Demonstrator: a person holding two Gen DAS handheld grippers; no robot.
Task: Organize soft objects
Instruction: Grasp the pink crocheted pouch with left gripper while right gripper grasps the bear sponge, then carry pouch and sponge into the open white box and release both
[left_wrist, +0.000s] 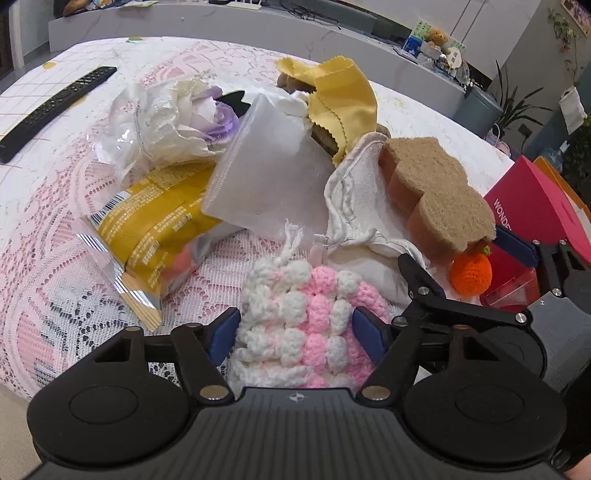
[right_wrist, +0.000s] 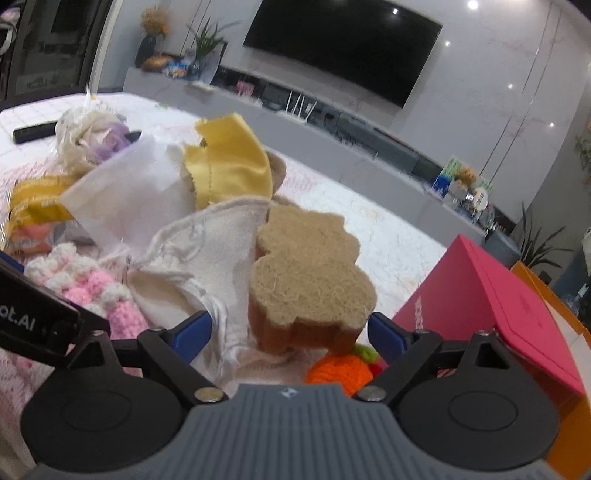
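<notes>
Here my left gripper (left_wrist: 295, 334) straddles the soft, light crocheted pink-and-white pouch (left_wrist: 306, 325), jaws released; my right gripper (right_wrist: 290, 334), likewise spread, flanks the springy bear-shaped sponge (right_wrist: 310, 280).

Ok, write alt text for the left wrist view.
The left gripper is open around a pink and white crochet piece on a lace-covered table. Behind it lie a yellow snack bag, a white cloth, a brown sponge and an orange crochet fruit.
</notes>
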